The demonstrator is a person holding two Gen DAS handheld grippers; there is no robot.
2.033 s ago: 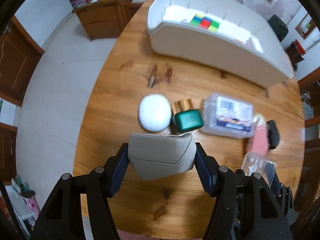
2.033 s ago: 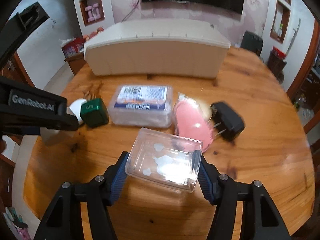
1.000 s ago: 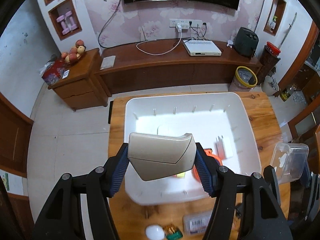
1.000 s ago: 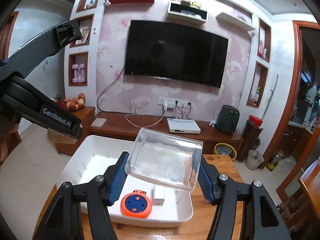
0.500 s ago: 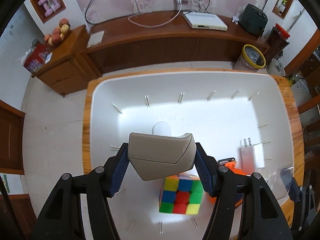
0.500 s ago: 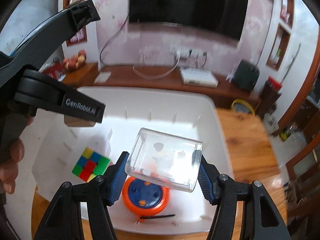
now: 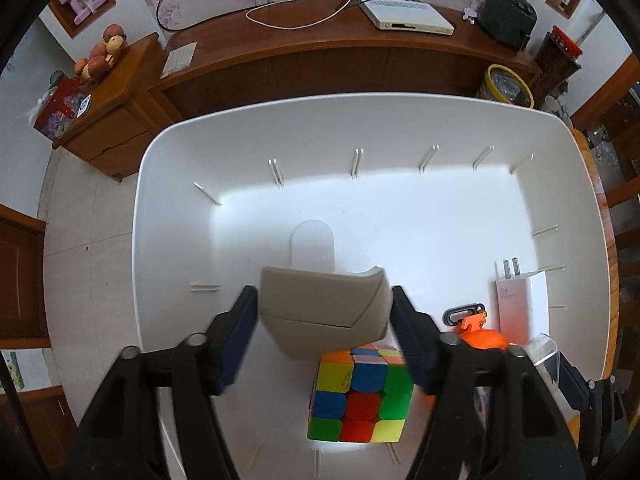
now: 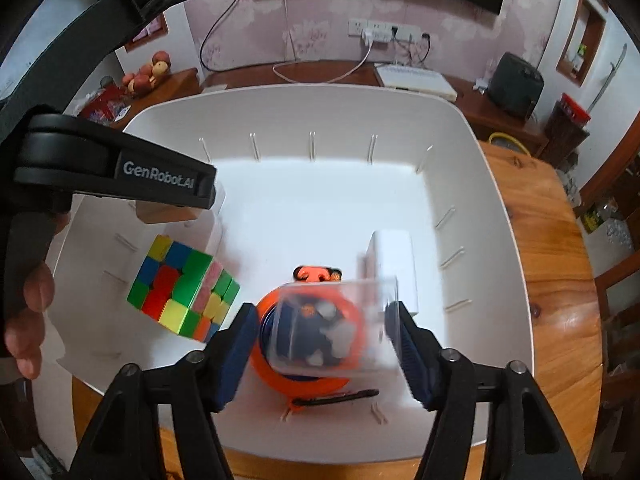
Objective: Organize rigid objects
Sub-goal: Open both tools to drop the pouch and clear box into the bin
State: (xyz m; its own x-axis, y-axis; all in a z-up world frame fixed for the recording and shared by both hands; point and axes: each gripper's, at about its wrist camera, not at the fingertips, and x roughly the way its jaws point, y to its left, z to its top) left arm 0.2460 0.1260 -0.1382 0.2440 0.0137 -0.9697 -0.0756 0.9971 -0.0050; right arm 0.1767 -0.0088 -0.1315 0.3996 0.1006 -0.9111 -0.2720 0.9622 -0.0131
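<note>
A large white bin (image 7: 172,216) (image 8: 496,216) sits on the wooden table. My left gripper (image 7: 324,316) is above the bin with its jaws spread, and the beige case (image 7: 324,312) sits loose between them, blurred. My right gripper (image 8: 322,328) is also spread above the bin, and the clear plastic box (image 8: 340,324) between its fingers is blurred and tilted. In the bin lie a colour cube (image 7: 360,396) (image 8: 182,288), an orange tape measure (image 8: 304,380) (image 7: 480,336) and a white charger (image 7: 520,300) (image 8: 394,256).
The left tool's black arm (image 8: 116,168) and a hand (image 8: 28,320) cross the right wrist view. A flat white oval item (image 7: 312,244) lies on the bin floor. The wooden table (image 8: 560,280) extends right of the bin. A wooden sideboard (image 7: 320,56) stands behind.
Both grippers have dropped lower into the bin and opened. The beige case and the clear box have come free of the fingers and are blurred in motion.
</note>
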